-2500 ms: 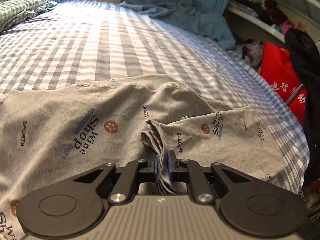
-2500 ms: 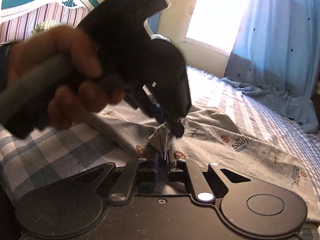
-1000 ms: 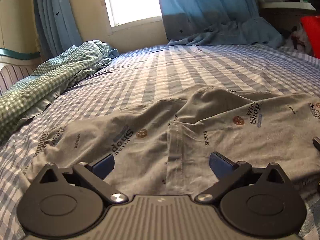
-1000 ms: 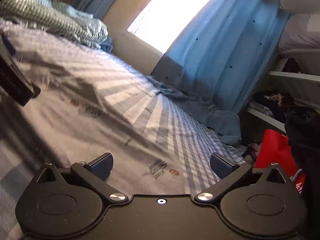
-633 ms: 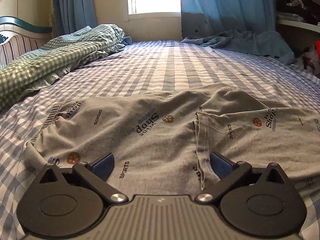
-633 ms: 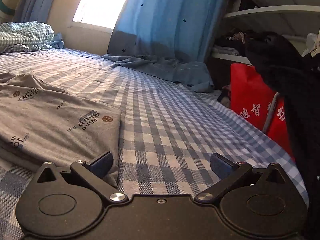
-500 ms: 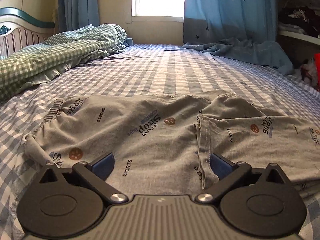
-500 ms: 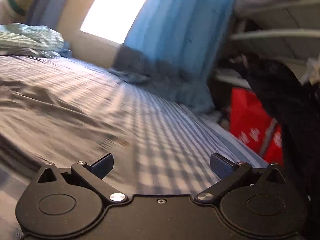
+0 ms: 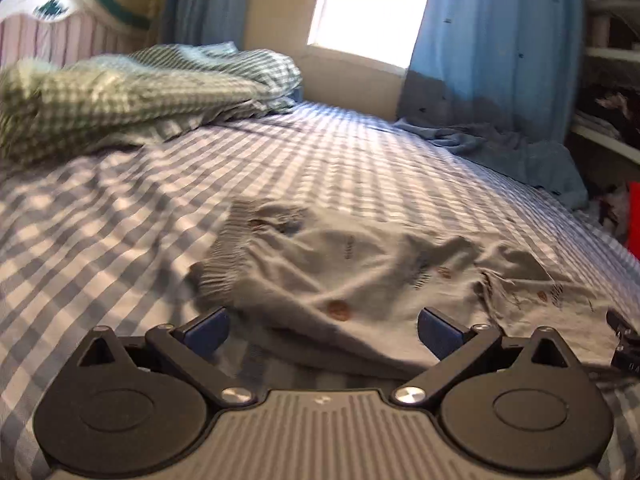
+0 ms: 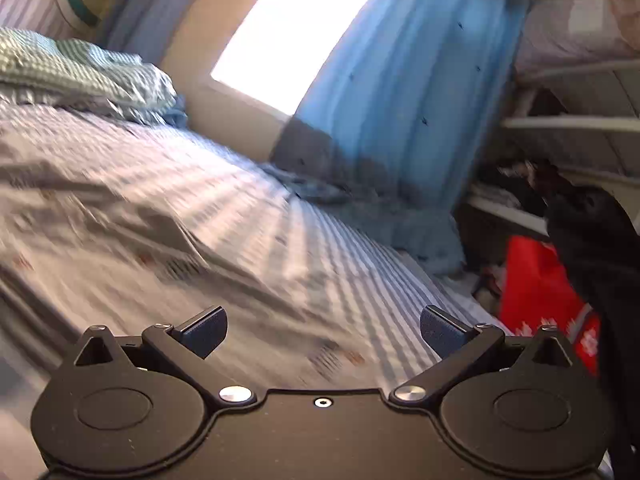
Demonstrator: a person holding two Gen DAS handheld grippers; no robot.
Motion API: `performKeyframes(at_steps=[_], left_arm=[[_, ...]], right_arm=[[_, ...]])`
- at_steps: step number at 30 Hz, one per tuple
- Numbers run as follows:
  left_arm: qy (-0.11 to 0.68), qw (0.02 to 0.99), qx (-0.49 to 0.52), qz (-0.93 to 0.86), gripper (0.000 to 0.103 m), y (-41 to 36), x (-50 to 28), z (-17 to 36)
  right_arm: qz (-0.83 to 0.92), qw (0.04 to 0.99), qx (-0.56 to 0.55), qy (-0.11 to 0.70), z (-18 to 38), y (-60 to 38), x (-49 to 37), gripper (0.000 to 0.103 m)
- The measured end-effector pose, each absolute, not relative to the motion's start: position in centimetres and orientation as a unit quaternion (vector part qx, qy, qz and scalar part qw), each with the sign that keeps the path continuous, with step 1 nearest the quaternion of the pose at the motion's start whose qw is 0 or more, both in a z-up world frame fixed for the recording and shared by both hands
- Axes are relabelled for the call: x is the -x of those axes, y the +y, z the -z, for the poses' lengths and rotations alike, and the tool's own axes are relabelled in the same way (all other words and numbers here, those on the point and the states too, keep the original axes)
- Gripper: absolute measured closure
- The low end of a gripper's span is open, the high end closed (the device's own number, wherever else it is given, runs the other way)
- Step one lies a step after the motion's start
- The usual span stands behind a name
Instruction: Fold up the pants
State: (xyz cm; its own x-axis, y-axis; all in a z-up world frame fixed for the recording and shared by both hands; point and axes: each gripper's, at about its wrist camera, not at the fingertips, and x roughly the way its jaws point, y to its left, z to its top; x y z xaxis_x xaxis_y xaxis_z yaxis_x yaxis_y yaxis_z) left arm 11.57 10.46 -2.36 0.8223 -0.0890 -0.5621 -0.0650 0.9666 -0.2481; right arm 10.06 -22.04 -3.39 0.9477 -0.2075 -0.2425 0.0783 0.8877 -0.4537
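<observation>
The grey printed pants (image 9: 360,276) lie on the blue checked bed (image 9: 120,248), with the ribbed waistband at the left end. My left gripper (image 9: 322,328) is open and empty, just short of the pants' near edge by the waistband. My right gripper (image 10: 324,330) is open and empty, held low over the pants (image 10: 132,248), which look blurred in this view. A small part of the right gripper shows at the right edge of the left wrist view (image 9: 624,344).
A green checked duvet (image 9: 132,88) is bunched at the headboard end. A blue curtain (image 10: 404,92) hangs by the window and pools on the bed's far side. A red bag (image 10: 540,296), a black garment (image 10: 592,248) and shelves stand beyond the bed's right edge.
Both grippers let go of the pants and opened. The left gripper has since swung left toward the waistband end. The right gripper is moving fast, and its view is blurred.
</observation>
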Motion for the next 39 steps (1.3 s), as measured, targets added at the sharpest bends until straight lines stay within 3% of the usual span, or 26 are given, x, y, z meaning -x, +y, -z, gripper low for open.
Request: performKeyframes(at_steps=[4,6,8,13,16,21,24,27,28,29,39], left_arm=[[0.309,0.901,0.303,0.018,0.007,16.1,-12.7,3.6],[0.314,0.891,0.328,0.011,0.025,17.3,-13.5,3.5],[0.343,0.881,0.326,-0.014,0.06,17.8,-14.6,3.4],[0.346,0.872,0.345,-0.037,0.086,18.7,-15.2,3.2],[0.323,0.898,0.298,-0.034,0.09,17.7,-14.9,1.9],[0.329,0.917,0.219,-0.054,0.09,16.5,-15.9,2.6],[0.316,0.921,0.224,-0.041,0.084,16.6,-15.3,3.5],[0.304,0.919,0.25,-0.022,0.062,17.0,-14.3,3.5],[0.303,0.916,0.263,-0.018,0.042,17.2,-14.1,3.6],[0.303,0.913,0.274,-0.023,0.029,17.4,-13.9,3.9],[0.307,0.906,0.288,-0.042,0.029,17.3,-14.3,3.7]], right_arm=[[0.024,0.947,0.27,0.172,4.5,-17.2,-12.5,0.001],[0.027,0.928,0.328,0.175,5.5,-15.5,-12.7,0.001],[0.029,0.928,0.334,0.16,5.5,-15.2,-12.2,0.001],[0.014,0.935,0.294,0.196,5.2,-16.4,-12.9,0.001],[0.012,0.936,0.291,0.198,5.3,-16.5,-12.9,0.001],[0.012,0.935,0.294,0.197,5.4,-16.4,-12.8,0.001],[0.012,0.936,0.293,0.197,5.4,-16.4,-12.8,0.001],[0.011,0.935,0.293,0.2,5.4,-16.4,-12.9,0.001],[0.011,0.935,0.292,0.201,5.4,-16.4,-12.9,0.001],[0.01,0.935,0.291,0.201,5.4,-16.4,-12.8,0.001],[0.011,0.935,0.293,0.2,5.3,-16.4,-12.8,0.001]])
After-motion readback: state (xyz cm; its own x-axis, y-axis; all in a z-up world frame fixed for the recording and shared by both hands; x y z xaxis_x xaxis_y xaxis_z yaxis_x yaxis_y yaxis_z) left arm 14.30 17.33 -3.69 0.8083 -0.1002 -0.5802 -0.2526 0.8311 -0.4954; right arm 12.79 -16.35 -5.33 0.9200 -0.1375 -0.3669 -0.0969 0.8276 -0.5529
